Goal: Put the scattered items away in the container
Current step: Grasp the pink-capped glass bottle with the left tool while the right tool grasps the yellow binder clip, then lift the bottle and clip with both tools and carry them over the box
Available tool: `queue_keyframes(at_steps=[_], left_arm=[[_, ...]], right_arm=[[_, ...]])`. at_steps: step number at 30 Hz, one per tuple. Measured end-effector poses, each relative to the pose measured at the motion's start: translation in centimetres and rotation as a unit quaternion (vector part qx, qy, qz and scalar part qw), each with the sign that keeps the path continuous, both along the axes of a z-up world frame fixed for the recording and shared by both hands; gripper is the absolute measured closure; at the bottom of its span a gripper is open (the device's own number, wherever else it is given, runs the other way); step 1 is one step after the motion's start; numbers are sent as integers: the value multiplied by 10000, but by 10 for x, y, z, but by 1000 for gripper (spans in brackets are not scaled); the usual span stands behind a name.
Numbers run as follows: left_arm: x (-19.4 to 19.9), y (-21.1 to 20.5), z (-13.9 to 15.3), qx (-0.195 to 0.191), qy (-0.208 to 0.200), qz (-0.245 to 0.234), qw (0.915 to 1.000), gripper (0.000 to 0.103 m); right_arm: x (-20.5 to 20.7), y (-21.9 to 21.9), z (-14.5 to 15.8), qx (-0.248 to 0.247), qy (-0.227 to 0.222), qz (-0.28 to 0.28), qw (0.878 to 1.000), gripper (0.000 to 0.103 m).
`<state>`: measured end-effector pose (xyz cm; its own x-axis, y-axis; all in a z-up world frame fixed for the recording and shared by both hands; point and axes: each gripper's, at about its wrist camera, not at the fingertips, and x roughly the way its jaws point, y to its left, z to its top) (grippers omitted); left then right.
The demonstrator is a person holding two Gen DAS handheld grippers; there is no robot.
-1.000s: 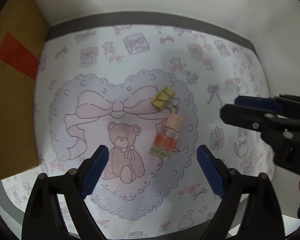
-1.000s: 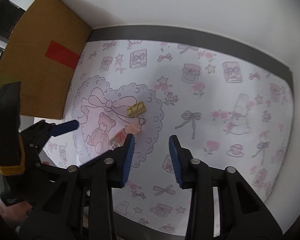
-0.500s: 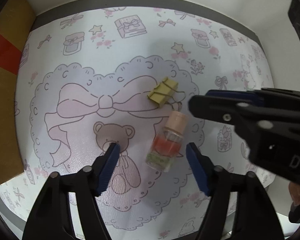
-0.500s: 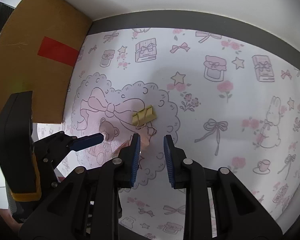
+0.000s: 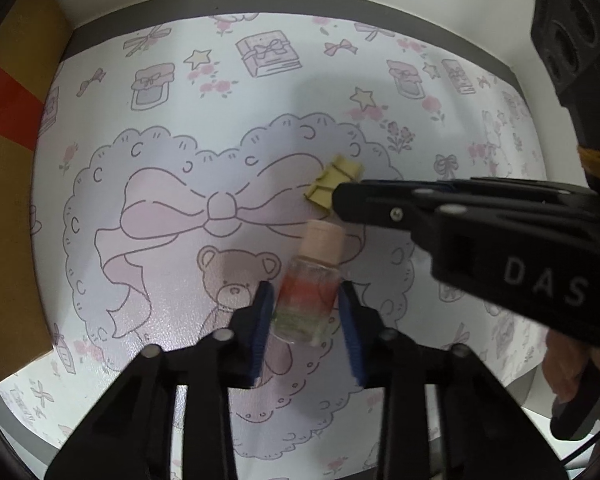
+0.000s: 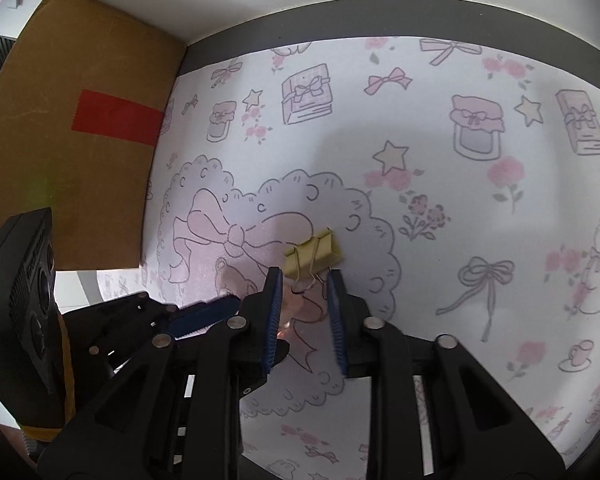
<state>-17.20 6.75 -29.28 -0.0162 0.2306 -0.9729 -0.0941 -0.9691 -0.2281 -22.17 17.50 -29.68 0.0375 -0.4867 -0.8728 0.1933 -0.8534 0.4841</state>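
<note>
A small clear bottle (image 5: 306,300) with a pink cap and red liquid lies on the patterned mat (image 5: 220,100). My left gripper (image 5: 306,294) points down over it, jaws closing, and its blue pads (image 5: 265,312) meet the bottle's two sides. Just beyond the cap lies a yellow binder clip (image 6: 314,254). My right gripper (image 6: 304,280) is closing too; the clip's wire handles sit between its pads, which stand a little apart from them. In the left wrist view the right gripper (image 5: 340,200) covers part of the clip (image 5: 334,178).
A brown cardboard box (image 6: 80,152) with red tape stands at the mat's left edge, also seen as the box (image 5: 4,184) in the left wrist view. A grey strip and a white wall bound the far side. A hand (image 5: 572,368) holds the right gripper.
Both grippers came down toward the mat and narrowed. The left jaws closed in onto the bottle. The right gripper slid forward until the clip's handles lay between its pads.
</note>
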Motion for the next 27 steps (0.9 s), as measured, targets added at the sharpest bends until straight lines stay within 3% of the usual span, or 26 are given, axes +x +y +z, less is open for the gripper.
queue_keyframes(at_steps=[6,15,27], left_arm=[[-2,-4,-2,95,-128,68,9998,76],[-7,-8,3,177,-125,258,9994,76],[3,-19,14,178,1,387,9991,76]], right_arm=[[0,-5,5,-76,66,65,9999,100],[3,-5,20,70,262,156,9995,101],[7,-1,16,97,242,75,9996,101]])
